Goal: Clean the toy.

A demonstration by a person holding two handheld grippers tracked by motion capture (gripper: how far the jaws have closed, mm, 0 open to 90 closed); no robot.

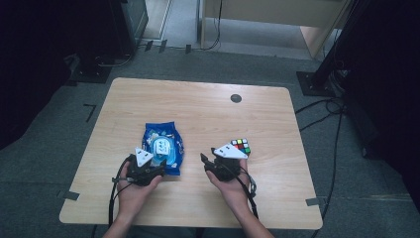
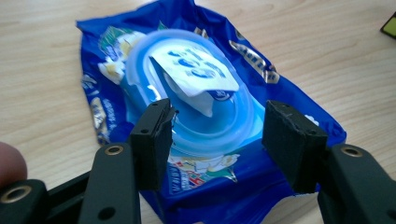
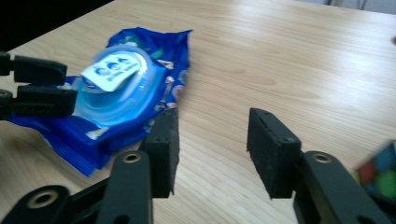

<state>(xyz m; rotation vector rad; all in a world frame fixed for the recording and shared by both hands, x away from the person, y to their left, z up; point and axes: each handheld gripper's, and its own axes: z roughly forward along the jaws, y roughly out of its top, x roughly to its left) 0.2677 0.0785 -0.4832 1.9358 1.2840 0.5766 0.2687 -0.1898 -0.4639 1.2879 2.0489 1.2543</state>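
Observation:
A blue pack of wet wipes lies flat on the wooden table, left of centre. Its light-blue oval lid carries a white label flap whose near edge curls up. My left gripper hovers at the pack's near end, jaws apart on either side of the lid's near rim and not pressing on it. My right gripper is open over bare wood to the right of the pack, with nothing between its jaws. A colourful puzzle cube sits just beyond the right gripper.
A small dark round disc is set into the table near its far edge. Cables trail from both grippers toward the table's near edge. Dark stands and cables sit on the grey floor around the table.

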